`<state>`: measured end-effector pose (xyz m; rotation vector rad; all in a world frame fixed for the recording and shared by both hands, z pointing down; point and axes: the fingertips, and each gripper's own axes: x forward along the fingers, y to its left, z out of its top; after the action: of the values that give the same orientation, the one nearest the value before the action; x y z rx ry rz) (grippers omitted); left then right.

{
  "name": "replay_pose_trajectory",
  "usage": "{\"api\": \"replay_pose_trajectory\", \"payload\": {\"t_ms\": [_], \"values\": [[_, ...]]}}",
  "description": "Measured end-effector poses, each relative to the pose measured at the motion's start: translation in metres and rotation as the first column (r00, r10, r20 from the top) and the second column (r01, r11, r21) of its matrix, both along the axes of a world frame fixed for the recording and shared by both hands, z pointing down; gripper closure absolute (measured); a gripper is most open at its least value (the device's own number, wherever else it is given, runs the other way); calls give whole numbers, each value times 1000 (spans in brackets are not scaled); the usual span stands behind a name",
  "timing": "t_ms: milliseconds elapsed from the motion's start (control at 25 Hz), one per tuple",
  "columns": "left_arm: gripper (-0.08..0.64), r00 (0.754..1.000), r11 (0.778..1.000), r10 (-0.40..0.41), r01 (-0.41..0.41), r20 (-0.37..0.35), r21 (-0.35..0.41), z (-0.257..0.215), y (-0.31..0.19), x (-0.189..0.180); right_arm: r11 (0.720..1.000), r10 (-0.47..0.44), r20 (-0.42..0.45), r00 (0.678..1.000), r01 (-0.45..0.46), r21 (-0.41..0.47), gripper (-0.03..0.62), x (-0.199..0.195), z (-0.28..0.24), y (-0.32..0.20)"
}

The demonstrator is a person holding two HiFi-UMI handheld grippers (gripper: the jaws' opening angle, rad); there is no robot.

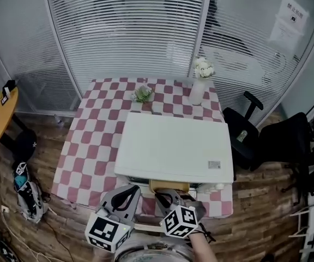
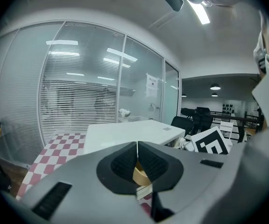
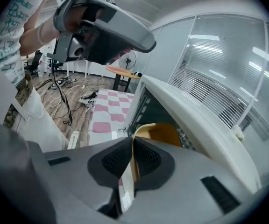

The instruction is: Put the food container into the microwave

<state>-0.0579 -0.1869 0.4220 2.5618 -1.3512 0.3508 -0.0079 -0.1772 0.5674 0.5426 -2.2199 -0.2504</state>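
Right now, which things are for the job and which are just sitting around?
For the job: food container, microwave, left gripper and right gripper, both shut on the container's rim.

Just lying about: vase of flowers, small plant, office chair.

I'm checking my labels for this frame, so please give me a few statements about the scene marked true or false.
1. The left gripper and right gripper are both shut on the food container. True.
2. The tablecloth is plain blue. False: it is checked in red and white.
3. A white vase with flowers stands behind the microwave. True.
4. The food container rests on top of the microwave. False: it is held at the microwave's front, near the person.
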Motion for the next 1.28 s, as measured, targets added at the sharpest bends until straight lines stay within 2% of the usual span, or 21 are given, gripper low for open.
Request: {"api": "replay_pose_trajectory", "payload": {"t_ms": [400,640,1000,1280], "values": [[543,1000,1000,14,-14,-14,-22,5,-4,-22,998,23,-88,996,-17,63,584,-9,20,-24],[543,1000,999,27,-27,4,-27,9,-11,-37,988,50,-174,984,-23,150,584,-13,34,-41],[543,999,998,47,-46,14,-43,15,-22,-54,970,139,-178,974,-98,221,584,-16,39,-68],[543,998,997,63,-63,9,-48,18,-25,-59,967,146,-191,971,-100,232,584,-22,46,-75]]}}
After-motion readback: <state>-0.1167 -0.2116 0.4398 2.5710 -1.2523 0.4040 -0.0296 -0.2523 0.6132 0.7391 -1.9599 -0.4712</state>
